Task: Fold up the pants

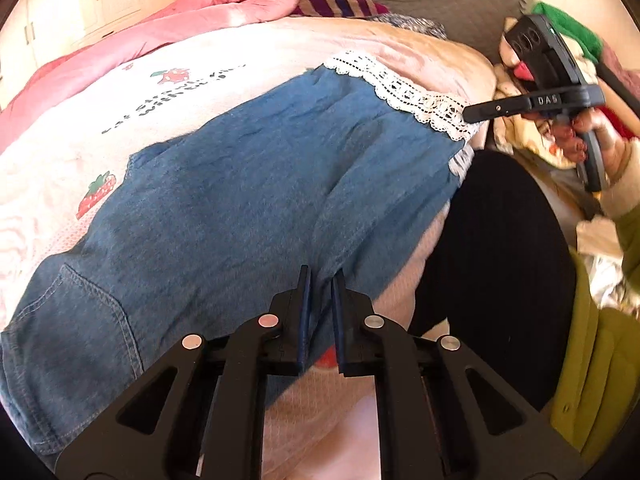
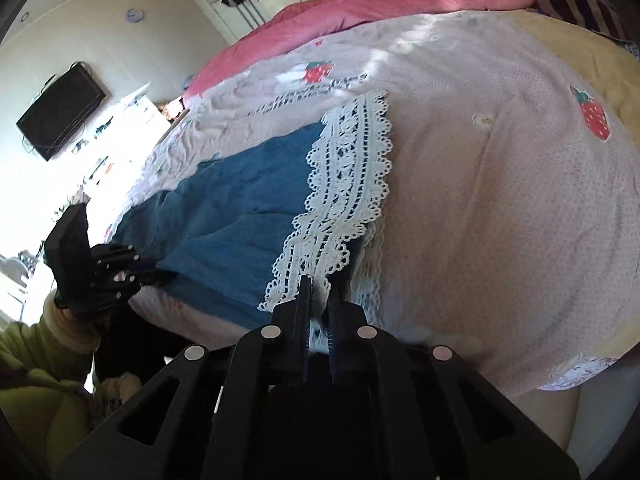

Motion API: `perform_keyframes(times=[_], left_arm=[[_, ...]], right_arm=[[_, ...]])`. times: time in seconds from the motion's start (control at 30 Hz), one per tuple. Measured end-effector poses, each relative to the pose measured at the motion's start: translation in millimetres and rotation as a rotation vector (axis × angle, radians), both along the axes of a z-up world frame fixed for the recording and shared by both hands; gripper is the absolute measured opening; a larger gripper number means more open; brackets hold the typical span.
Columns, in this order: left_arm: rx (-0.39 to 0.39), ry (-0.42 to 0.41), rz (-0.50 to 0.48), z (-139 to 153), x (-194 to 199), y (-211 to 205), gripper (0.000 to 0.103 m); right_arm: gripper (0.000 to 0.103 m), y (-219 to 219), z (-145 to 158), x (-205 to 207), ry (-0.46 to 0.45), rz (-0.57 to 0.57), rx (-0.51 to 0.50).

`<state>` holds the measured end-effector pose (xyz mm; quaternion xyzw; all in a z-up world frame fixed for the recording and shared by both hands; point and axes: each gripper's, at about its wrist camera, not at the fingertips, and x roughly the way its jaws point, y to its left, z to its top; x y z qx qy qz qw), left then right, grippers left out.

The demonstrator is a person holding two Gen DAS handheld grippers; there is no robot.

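Blue denim pants (image 1: 240, 200) with a white lace hem (image 1: 400, 88) lie flat across the bed. In the left wrist view my left gripper (image 1: 320, 280) is shut on the near edge of the denim, with a fold of cloth running up between its pads. My right gripper (image 1: 470, 114) reaches in from the right and touches the lace end. In the right wrist view the right gripper (image 2: 318, 286) is shut on the near corner of the lace hem (image 2: 348, 176). Beyond it the pants (image 2: 240, 208) stretch away to the left gripper (image 2: 160, 274), which holds their near edge.
The pants rest on a white strawberry-print sheet (image 1: 120, 100). A pink quilt (image 1: 180, 20) is bunched along the far side. A heap of clothes (image 1: 560, 60) lies at the right. The person's black-clad leg (image 1: 500, 260) stands against the bed edge. A television (image 2: 60, 116) hangs on the wall.
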<state>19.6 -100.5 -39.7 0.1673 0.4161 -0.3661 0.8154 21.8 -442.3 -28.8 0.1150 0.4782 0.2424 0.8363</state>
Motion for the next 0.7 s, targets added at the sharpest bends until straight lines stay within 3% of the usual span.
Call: perform_keyframes(times=[0.23, 0.37, 0.4, 0.43, 0.5, 0.57, 0.7], left_arm=[[0.029, 0.026, -0.03, -18, -12, 3, 0.004], [0.002, 0.042, -0.016, -23, -14, 9, 0.004], [-0.007, 0.045, -0.013, -21, -15, 11, 0.004], [-0.015, 0.042, -0.01, -18, -17, 14, 0.005], [-0.042, 0.037, 0.003, -11, -21, 22, 0.019], [-0.069, 0.036, 0.039, -2, -24, 33, 0.029], [-0.121, -0.049, 0.19, 29, -26, 81, 0.053]], right_arm=[[0.007, 4, -23, -2, 0.081, -0.012, -0.08], [0.013, 7, -11, -1, 0.084, -0.011, -0.123], [0.024, 6, -4, -1, 0.066, -0.027, -0.148], [0.043, 3, 5, 0, 0.045, -0.047, -0.163], [0.053, 0, 30, 1, -0.035, -0.078, -0.183], [0.053, 9, 50, 11, -0.098, -0.072, -0.187], [0.054, 76, 74, 54, -0.177, 0.088, -0.15]])
